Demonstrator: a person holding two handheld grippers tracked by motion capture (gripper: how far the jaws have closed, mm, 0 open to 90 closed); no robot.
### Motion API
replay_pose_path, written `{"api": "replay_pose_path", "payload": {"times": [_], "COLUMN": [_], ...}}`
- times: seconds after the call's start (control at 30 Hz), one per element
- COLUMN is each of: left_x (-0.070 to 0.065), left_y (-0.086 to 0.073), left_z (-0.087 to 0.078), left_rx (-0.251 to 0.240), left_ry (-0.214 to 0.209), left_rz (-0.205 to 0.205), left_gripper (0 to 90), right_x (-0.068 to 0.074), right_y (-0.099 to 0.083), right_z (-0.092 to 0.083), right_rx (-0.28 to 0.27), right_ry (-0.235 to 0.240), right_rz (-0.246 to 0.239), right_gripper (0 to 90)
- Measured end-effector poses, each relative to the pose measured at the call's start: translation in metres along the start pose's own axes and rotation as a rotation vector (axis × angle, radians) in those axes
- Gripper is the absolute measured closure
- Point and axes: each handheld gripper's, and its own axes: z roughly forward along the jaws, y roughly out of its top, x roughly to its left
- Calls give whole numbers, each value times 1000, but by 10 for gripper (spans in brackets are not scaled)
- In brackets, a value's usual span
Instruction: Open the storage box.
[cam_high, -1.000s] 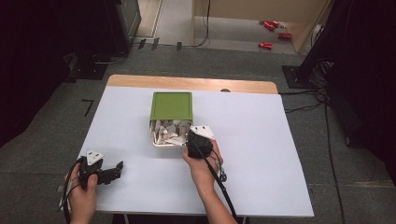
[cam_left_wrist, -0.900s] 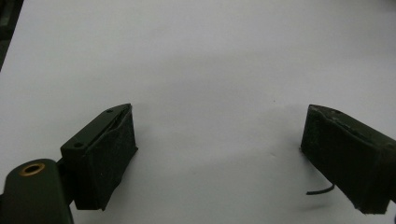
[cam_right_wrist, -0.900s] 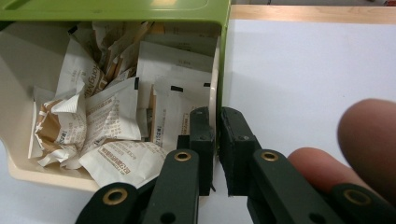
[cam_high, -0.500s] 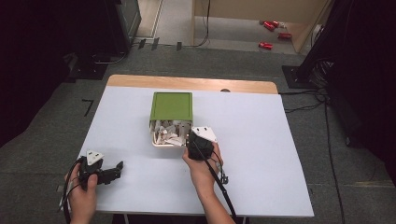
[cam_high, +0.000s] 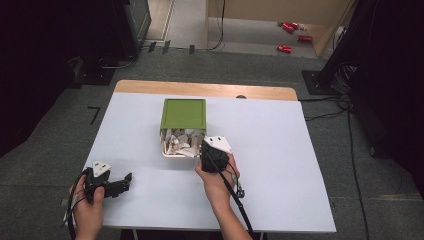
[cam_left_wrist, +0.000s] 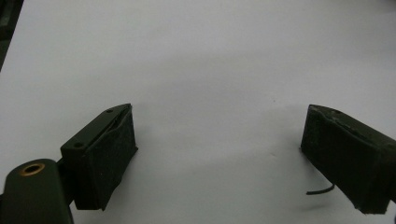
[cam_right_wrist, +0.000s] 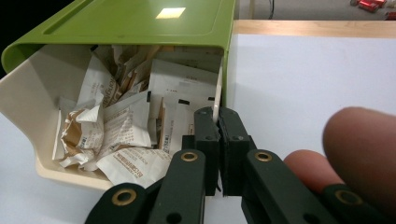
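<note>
A green box stands mid-table with its cream drawer pulled out towards me. Crumpled paper slips are stuffed inside it. My right gripper is at the drawer's right front corner. Its jaws have just been closing and now pinch the thin cream side wall. My left gripper rests on the white table near the front left, jaws wide open with nothing between them.
The white table top has a wooden strip along its far edge. A black cable trails from the right gripper across the table. Dark stands and red objects lie on the floor beyond.
The right hand has shifted only slightly at the drawer's corner. The left hand and the box have stayed put.
</note>
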Motion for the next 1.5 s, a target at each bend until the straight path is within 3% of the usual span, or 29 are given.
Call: {"api": "replay_pose_path", "payload": {"times": [0.23,0.77,1.5], "left_x": [0,0,0], "left_y": [0,0,0], "left_z": [0,0,0], "left_rx": [0,1,2], "left_ry": [1,0,0], "left_rz": [1,1,3], "left_gripper": [107,107,107], "right_x": [0,3,3], "right_y": [-2,-21,-37], "right_z": [-5,-36,-56], "right_rx": [9,11,15], "right_ry": [11,46,66], "right_rz": [9,7,6], "right_gripper": [894,892,893]}}
